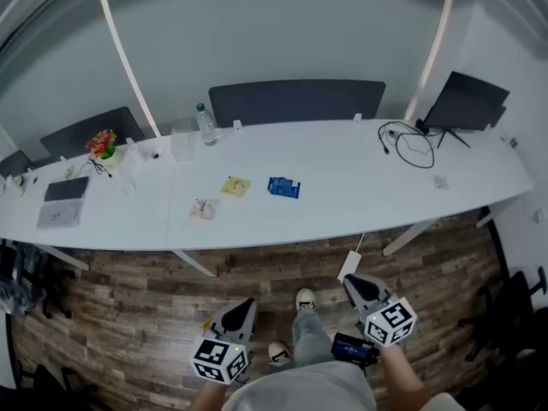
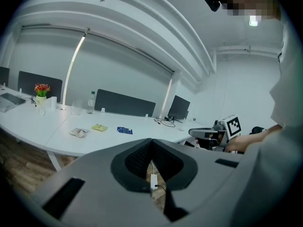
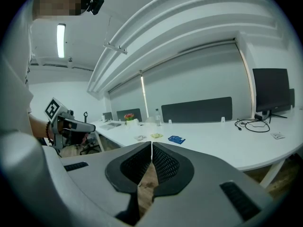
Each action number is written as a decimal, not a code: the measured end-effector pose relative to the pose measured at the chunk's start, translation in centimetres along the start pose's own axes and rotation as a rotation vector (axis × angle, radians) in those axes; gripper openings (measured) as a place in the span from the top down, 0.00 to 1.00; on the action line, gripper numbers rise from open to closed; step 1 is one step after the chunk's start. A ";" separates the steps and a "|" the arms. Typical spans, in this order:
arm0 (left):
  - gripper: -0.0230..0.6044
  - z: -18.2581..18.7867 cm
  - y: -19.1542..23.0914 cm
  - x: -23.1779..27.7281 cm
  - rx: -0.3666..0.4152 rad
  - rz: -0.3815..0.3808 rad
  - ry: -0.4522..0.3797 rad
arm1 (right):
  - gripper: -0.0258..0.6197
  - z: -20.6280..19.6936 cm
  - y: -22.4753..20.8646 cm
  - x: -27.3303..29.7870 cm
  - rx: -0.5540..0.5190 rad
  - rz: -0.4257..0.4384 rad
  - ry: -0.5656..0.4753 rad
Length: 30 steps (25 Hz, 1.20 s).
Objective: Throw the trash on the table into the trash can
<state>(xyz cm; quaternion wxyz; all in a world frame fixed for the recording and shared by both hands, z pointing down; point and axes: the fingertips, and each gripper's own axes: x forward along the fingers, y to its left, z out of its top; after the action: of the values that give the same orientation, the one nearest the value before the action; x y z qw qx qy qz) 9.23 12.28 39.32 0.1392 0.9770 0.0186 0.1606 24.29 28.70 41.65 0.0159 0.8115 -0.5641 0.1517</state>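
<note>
Head view, looking steeply down: long white table (image 1: 360,204) across the middle, wood-plank floor (image 1: 128,315) below it. Three bits of trash in a loose row on the tabletop: blue wrapper (image 1: 283,187), yellow wrapper (image 1: 235,186) just to its left, pale crumpled wrapper (image 1: 204,208) further left and nearer the front edge. Also on the table: water bottle (image 1: 205,125), potted flowers (image 1: 103,144), looped black cable (image 1: 409,146), dark monitor (image 1: 467,101) at the right end.

Only in the head view: both tongs at once from above. Left gripper (image 1: 245,303) and right gripper (image 1: 351,281) low in the frame, over the floor, either side of the person's shoes (image 1: 305,299), tips toward the table. White adapter (image 1: 349,266) below the table's front edge.

Only in the gripper views: the jaws seen head-on. Left gripper view: jaws closed tip to tip, nothing gripped, floor and the adapter visible through the gap lower down. Right gripper view: jaws pressed together likewise, empty. In each of these views, the other gripper with its marker cube off to the side.

All three wrappers well apart from both grippers, untouched, beyond the table's front edge. Up and to the left of the jaw tips in the left gripper view. Just above the tips, far behind them, in the right gripper view.
</note>
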 end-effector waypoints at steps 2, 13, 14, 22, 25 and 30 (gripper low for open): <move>0.96 0.1 0.6 0.9 -0.001 0.002 0.004 | 0.91 0.0 -0.7 1.1 0.002 0.000 -0.001; 0.96 4.2 5.1 9.7 -0.016 0.042 0.014 | 0.91 3.5 -8.0 9.4 -0.079 0.049 0.033; 0.96 4.8 5.5 10.7 -0.017 0.049 0.009 | 0.91 3.9 -8.9 10.3 -0.084 0.058 0.040; 0.96 9.7 8.4 18.0 -0.033 0.129 -0.022 | 0.91 7.3 -15.6 17.6 -0.100 0.147 0.063; 0.96 10.6 9.0 19.9 -0.033 0.158 -0.029 | 0.91 7.7 -16.9 20.0 -0.119 0.192 0.075; 0.96 11.2 9.8 21.6 -0.039 0.187 -0.009 | 0.91 7.3 -17.4 22.2 -0.110 0.227 0.113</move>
<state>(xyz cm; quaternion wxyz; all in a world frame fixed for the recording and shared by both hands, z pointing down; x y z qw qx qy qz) 33.17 1.59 38.50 0.1429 0.9722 -0.0766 0.1691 49.04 13.38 43.11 0.0747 0.7305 -0.6580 0.1669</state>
